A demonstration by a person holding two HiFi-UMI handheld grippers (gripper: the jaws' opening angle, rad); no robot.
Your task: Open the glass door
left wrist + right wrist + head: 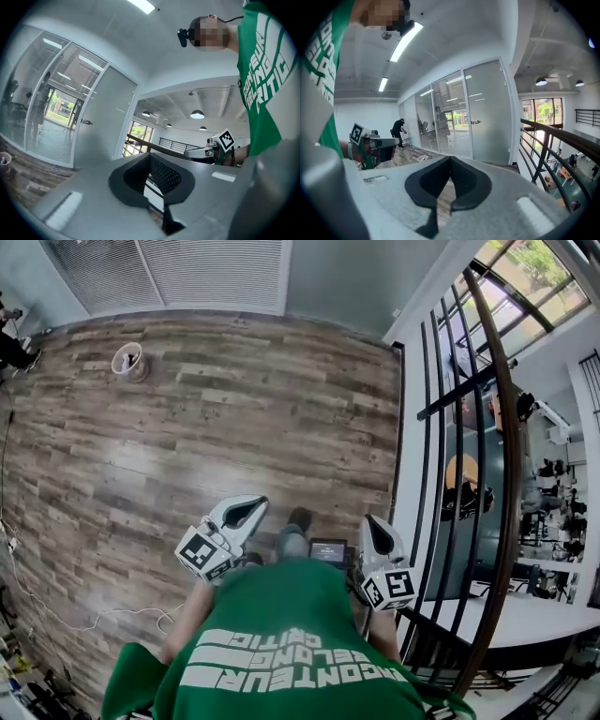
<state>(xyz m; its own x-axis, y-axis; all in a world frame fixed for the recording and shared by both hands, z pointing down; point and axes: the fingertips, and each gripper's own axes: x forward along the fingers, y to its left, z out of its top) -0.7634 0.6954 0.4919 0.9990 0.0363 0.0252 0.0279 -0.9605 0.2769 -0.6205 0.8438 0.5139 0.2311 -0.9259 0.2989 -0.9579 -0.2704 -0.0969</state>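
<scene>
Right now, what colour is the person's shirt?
Green with white lettering; the shirt shows best in the head view.

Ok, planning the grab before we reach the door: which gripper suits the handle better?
Right, probably. The handle sits nearly straight ahead of the right gripper but well off to one side of the left gripper. Both are shut and far from the door.

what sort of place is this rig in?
Probably an upper-floor office landing: frosted glass door, glass partitions with blinds, wood-look floor, and a railing overlooking a lower level.
</scene>
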